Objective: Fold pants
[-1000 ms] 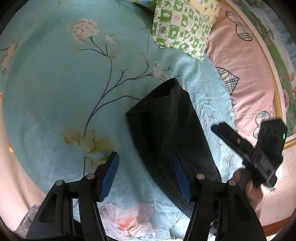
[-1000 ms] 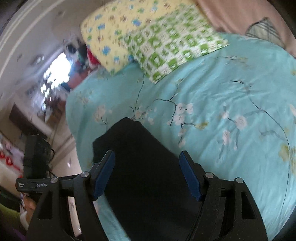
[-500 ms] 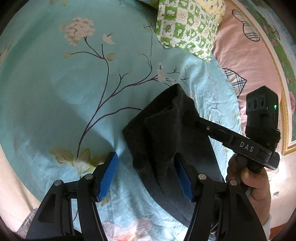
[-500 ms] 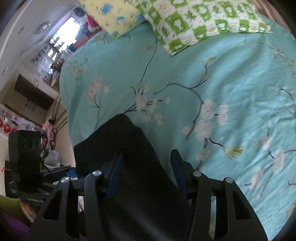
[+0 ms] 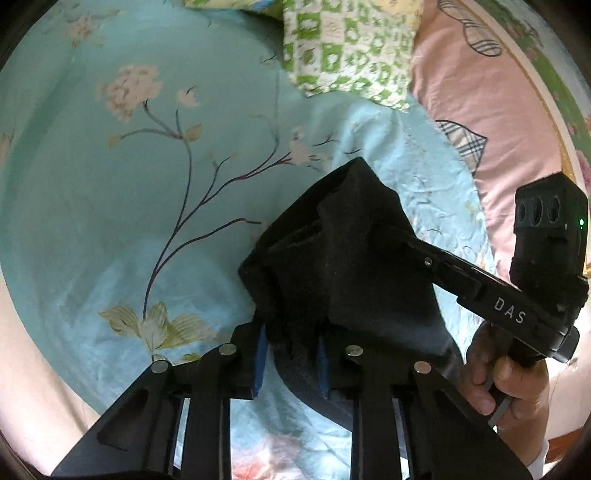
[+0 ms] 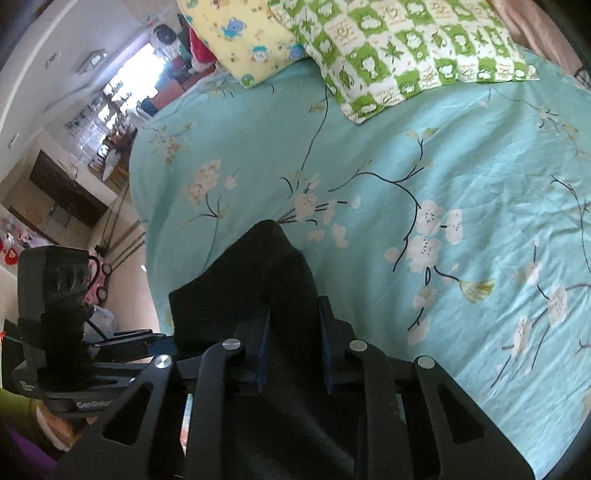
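Note:
The black pants [image 5: 354, 266] lie bunched on a turquoise flowered bedsheet [image 5: 147, 206]. My left gripper [image 5: 290, 358] is shut on the near edge of the pants, with black cloth between its blue pads. My right gripper [image 6: 293, 350] is shut on another fold of the pants [image 6: 266, 280]. In the left wrist view the right gripper comes in from the right, its fingers buried in the cloth. In the right wrist view the left gripper's body [image 6: 55, 306] sits at the lower left. The cloth is raised into a peak between the two.
A green checked pillow [image 5: 347, 51] and a yellow pillow [image 6: 243, 33] lie at the head of the bed. A pink quilt [image 5: 480, 122] lies along the right side. The bed's left edge and the room beyond [image 6: 74, 177] show in the right wrist view.
Both grippers have closed from wide open onto the pants. The cloth, flat a second ago, is now gathered and lifted into a peak. The right gripper has moved in close to the left.

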Tool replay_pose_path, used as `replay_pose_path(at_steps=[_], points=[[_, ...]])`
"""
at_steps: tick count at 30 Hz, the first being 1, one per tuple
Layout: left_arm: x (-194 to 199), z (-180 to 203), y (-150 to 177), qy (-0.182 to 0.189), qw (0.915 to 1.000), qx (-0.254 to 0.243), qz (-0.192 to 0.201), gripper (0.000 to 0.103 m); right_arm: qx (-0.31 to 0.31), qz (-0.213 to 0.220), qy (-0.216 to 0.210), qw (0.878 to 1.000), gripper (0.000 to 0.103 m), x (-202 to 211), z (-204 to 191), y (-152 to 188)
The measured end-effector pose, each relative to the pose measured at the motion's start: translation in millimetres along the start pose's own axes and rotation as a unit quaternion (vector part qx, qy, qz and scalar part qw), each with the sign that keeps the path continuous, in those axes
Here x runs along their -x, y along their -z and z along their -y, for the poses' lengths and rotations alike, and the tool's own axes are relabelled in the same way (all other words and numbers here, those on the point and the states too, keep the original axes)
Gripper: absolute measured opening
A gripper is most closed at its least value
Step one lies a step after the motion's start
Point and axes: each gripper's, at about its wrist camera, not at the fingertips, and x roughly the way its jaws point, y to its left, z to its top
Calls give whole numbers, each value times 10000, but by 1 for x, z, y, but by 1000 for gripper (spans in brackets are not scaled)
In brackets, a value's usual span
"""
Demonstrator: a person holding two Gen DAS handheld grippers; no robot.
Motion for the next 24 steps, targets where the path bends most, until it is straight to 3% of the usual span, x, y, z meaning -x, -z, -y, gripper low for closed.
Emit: replay_pose_path(at_steps=[13,24], points=[[52,71,19,435,9948,-834,386,18,-308,1167,-139,9926,21,92,-8,42],[75,165,69,1092,9734,-1978,383,17,-825,2351,-318,9679,20,175,11,103]])
